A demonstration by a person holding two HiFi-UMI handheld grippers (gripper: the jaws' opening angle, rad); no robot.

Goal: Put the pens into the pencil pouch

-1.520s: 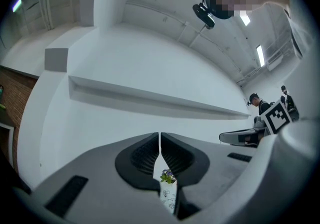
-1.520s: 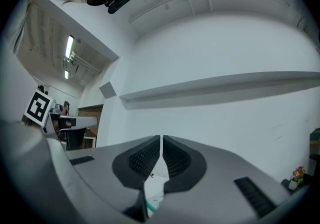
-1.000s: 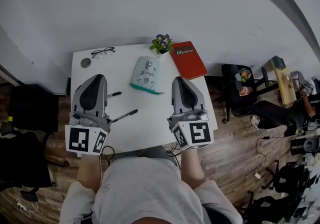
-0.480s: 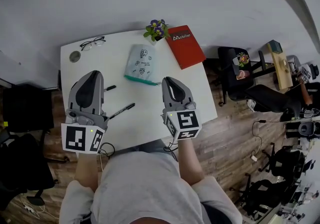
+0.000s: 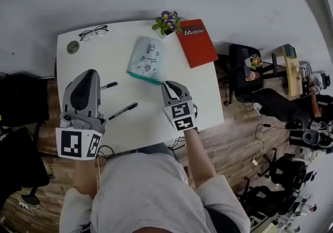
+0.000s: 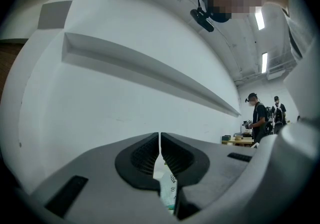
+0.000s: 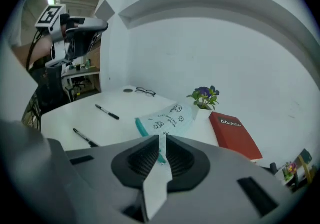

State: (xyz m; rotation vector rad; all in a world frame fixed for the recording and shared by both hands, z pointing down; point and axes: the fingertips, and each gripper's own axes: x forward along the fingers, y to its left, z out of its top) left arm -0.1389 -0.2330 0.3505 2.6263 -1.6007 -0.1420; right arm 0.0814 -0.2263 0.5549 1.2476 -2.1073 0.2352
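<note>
White tabletop point(image 5: 104, 65) is pretty tidy: glasses point(image 5: 93, 32) and a small round disc point(image 5: 73, 47) near the far left corner, a pale pencil pouch point(image 5: 146, 60) mid-table, a flower pot point(image 5: 167, 22) just beside a red book point(image 5: 197, 42) far right, and a black pen point(image 5: 108, 86) and a second pen point(image 5: 123, 111) front left.

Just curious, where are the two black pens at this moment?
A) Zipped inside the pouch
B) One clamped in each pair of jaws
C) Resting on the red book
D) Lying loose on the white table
D: the far pen and the near pen both lie flat on the white table, to the left of the pencil pouch and outside it.
</note>
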